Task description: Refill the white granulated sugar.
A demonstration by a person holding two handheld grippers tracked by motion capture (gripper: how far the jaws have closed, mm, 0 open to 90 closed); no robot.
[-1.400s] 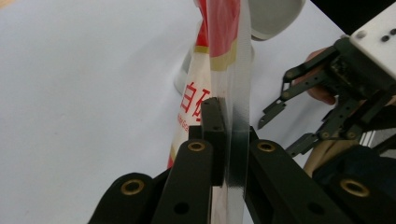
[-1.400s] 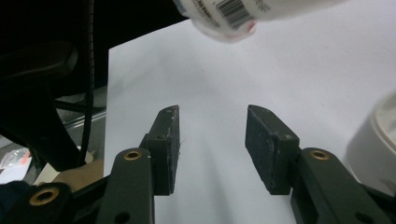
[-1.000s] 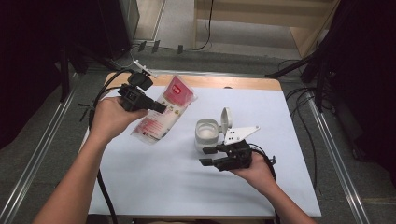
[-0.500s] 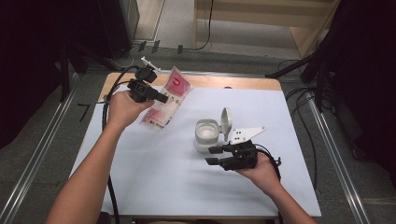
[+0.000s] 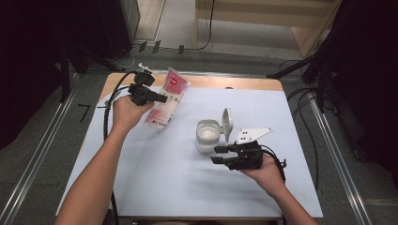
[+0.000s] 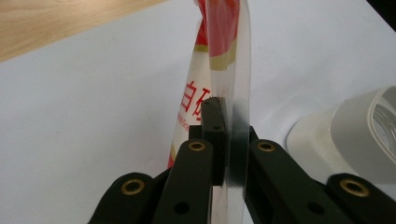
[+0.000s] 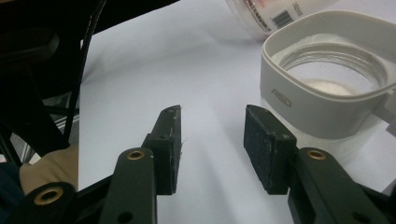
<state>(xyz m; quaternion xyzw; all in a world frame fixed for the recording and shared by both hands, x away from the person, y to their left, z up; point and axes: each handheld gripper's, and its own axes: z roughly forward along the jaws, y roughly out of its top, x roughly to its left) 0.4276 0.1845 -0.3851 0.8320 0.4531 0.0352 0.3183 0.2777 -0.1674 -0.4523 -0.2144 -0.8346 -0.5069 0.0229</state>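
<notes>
Near the table's [image 5: 141, 187] far left corner, the left gripper [image 5: 159, 99] holds a red-and-white pouch [image 5: 168, 98] off the white sheet, its lower end hanging toward the surface. From above, the pouch slants from the wooden far edge down toward the middle. The left gripper view adds what the high view cannot: both jaws are pressed together on the pouch's [image 6: 219, 70] clear sealed edge, with red printed characters just beyond the pads, and part of the jar [image 6: 355, 135] at the right.

Right of the table's centre stands the jar [image 5: 208, 134], white-collared with its lid [image 5: 227, 123] flipped up on the side away from the pouch. The right gripper [image 5: 217, 155] lies just on the near side of the jar, in the person's right hand [image 5: 267, 171]. From above its jaws look merely dark; the right gripper view shows them parted, nothing between them, with bare white sheet in the gap. That view also shows the jar's [image 7: 327, 88] collar and a little white powder at its bottom, and the pouch's [image 7: 275, 14] barcoded end at the top edge.
</notes>
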